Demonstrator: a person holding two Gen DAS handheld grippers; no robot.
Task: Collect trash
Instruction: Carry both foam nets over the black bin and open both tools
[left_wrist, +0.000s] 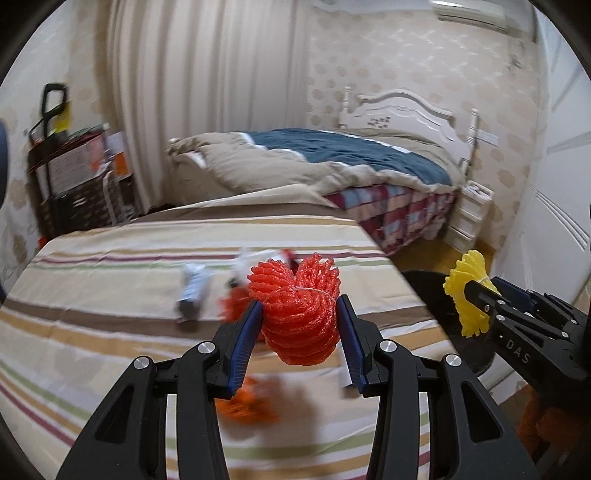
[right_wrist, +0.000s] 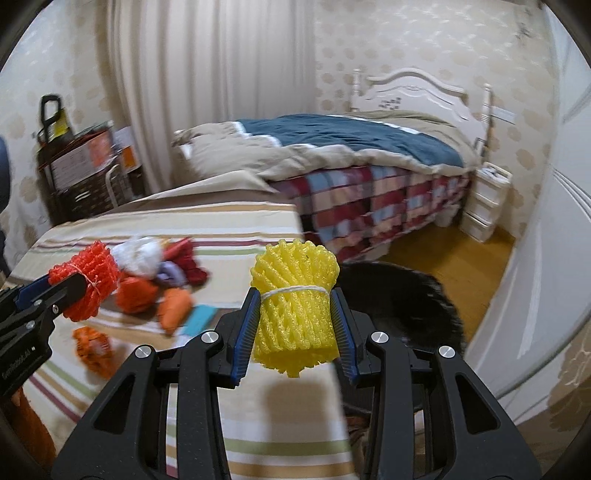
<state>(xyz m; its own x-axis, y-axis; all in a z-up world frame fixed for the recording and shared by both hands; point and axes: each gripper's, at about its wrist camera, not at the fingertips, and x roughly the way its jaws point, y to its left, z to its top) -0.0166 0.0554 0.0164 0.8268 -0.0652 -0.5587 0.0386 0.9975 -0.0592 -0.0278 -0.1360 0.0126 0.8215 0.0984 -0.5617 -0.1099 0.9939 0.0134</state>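
Observation:
My left gripper (left_wrist: 299, 317) is shut on a red foam net bundle (left_wrist: 295, 310) tied with white string, held above the striped cloth (left_wrist: 110, 295). My right gripper (right_wrist: 294, 314) is shut on a yellow foam net bundle (right_wrist: 295, 306), also tied with string, near the cloth's right edge. The yellow foam net bundle (left_wrist: 469, 295) and the right gripper show at the right of the left wrist view. At the left of the right wrist view I see the red foam net bundle (right_wrist: 88, 280). A black bin (right_wrist: 399, 302) stands just right of the cloth, below the yellow bundle.
More trash lies on the striped cloth: a heap of red, orange, white and purple pieces (right_wrist: 159, 273), an orange net (right_wrist: 92, 347) and a teal card (right_wrist: 199, 317). Behind stand a bed (right_wrist: 351, 155), white drawers (right_wrist: 484, 206), a loaded cart (right_wrist: 81, 173) and a white door (right_wrist: 546, 258).

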